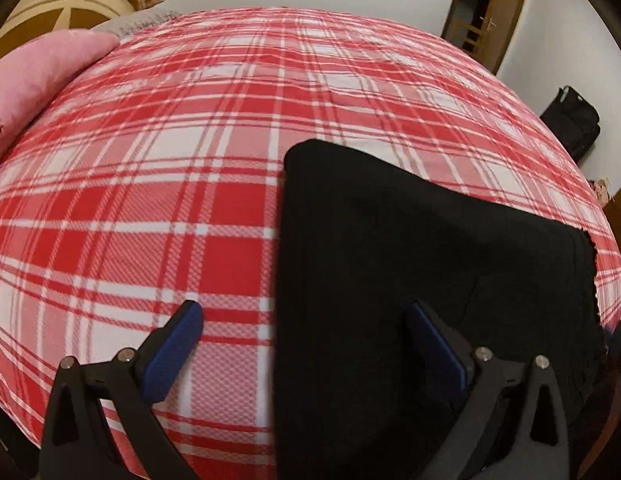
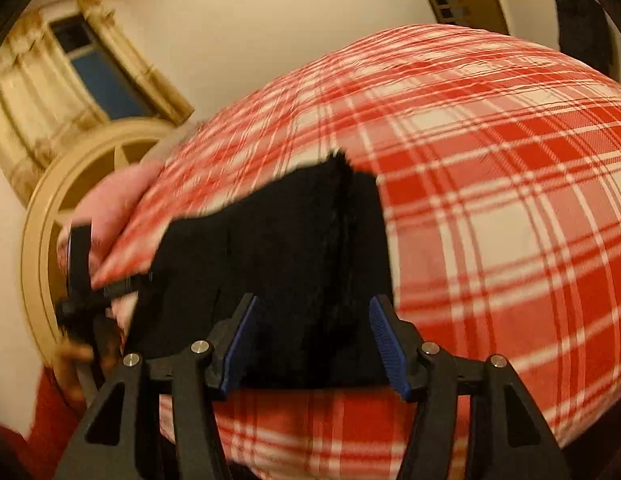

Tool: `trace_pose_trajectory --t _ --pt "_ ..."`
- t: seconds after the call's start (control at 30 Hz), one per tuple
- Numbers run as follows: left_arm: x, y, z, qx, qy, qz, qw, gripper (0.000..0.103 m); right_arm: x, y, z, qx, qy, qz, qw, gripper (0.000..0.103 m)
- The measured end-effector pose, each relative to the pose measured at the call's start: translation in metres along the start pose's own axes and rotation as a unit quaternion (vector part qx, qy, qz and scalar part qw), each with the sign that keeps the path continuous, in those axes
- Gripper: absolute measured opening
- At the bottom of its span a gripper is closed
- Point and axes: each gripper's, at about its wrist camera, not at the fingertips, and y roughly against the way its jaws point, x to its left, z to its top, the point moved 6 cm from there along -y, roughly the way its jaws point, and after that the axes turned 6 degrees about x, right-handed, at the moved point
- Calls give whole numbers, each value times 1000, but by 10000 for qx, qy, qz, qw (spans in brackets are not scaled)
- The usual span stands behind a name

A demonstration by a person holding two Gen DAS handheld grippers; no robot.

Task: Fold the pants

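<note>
Black pants [image 1: 390,264] lie folded on a red and white plaid bed cover [image 1: 170,152], right of centre in the left wrist view. My left gripper [image 1: 306,324] is open above them; its right finger is over the black cloth, its left finger over the plaid. In the right wrist view the pants [image 2: 278,248] lie just ahead of my right gripper [image 2: 312,320], which is open with the near edge of the cloth between its fingers. The other gripper [image 2: 80,264] shows at the left, beside the pants.
A pink pillow [image 1: 34,80] lies at the bed's far left by a beige headboard [image 1: 50,8]. A wooden door [image 1: 486,12] and a black bag [image 1: 574,120] stand by the far right wall. A curtained window [image 2: 90,68] is behind the headboard.
</note>
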Motion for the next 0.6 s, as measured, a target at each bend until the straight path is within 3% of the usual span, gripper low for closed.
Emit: trace_pose_trajectory --t 0.1,0.17,0.23,0.3,0.43,0.53,0.6 --pt "-3 0 0 10 -34 27 10000 103 10 2 -18 188 496 -67 9986 59" --pt "-3 -1 1 8 -25 17 10000 103 12 1 -28 302 862 -389 9951 58" --pt "-3 -1 0 5 7 -3 10000 103 14 -4 -37 453 1244 -620 9893 41" --pt "-4 -2 0 -2 -6 8 10000 103 14 -15 -37 526 1471 -676 9854 37" --pt "-5 -2 1 12 -35 18 10000 103 19 -27 -34 268 1917 -1078 9751 32" --pt "-6 -2 0 17 -6 44 10000 103 24 -23 -31 77 2082 -1159 9712 10" --pt "-6 -3 0 -2 4 57 10000 103 29 -13 -27 -146 2113 -1161 9704 6"
